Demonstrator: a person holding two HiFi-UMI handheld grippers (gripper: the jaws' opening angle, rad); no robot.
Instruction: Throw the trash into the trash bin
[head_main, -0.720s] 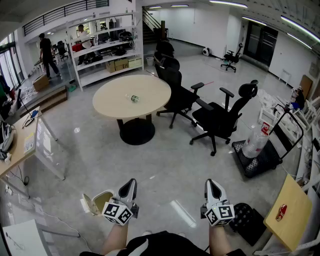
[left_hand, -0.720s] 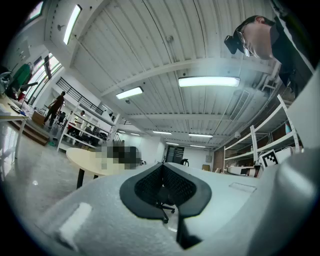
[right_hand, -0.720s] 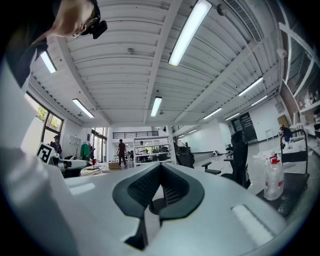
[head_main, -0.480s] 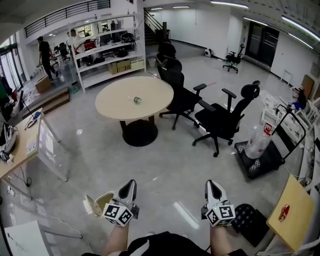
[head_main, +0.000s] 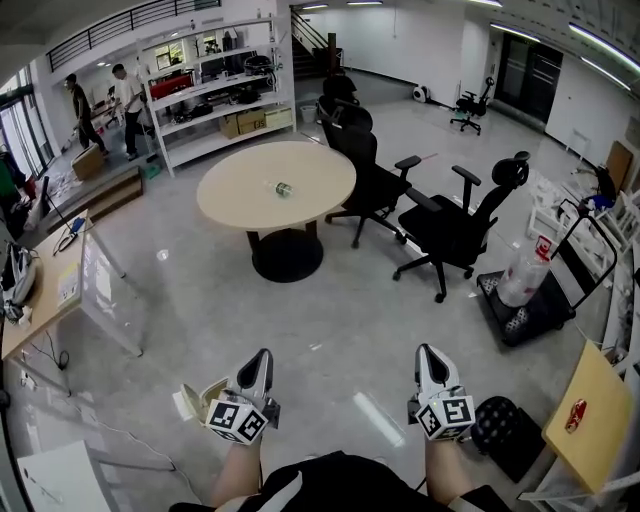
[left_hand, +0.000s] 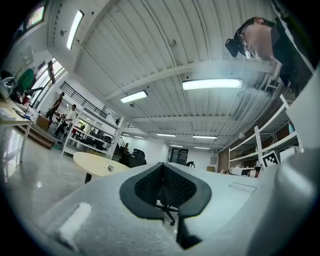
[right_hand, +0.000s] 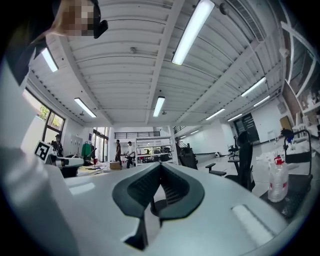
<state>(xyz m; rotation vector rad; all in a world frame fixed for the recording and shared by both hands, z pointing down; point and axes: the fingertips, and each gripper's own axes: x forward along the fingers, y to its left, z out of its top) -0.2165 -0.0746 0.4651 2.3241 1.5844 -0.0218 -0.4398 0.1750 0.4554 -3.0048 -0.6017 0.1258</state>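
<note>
On the round beige table (head_main: 240, 200), well apart from both grippers across the grey floor: small metallic can (head_main: 283, 189), the likely trash, lying alone near the middle of the tabletop. Visible again as a tiny glint in the left gripper view. Too small to name with certainty; reads as a drink can or a short bottle on its side.

Low in the head view: left gripper (head_main: 262, 356) and right gripper (head_main: 428, 352), both pointing forward toward the table. Jaws of each pressed together at the tips, with nothing between them; through the slot beneath the meeting pads, only floor and the base of a black office chair (head_main: 450, 230).

Judged light, thin-walled and easily dented, probably smooth and apt to roll on the bare tabletop. Best taken across the middle of its body, jaws straddling the short width, with a gentle squeeze. Calls for spreading the jaws first.

Just beside the left gripper: cream container (head_main: 195, 400) with a raised lid. Just beside the right gripper: dark round mesh container (head_main: 497, 425). Cannot tell which serves as the bin. Task judged barely begun, pickup not yet made.
</note>
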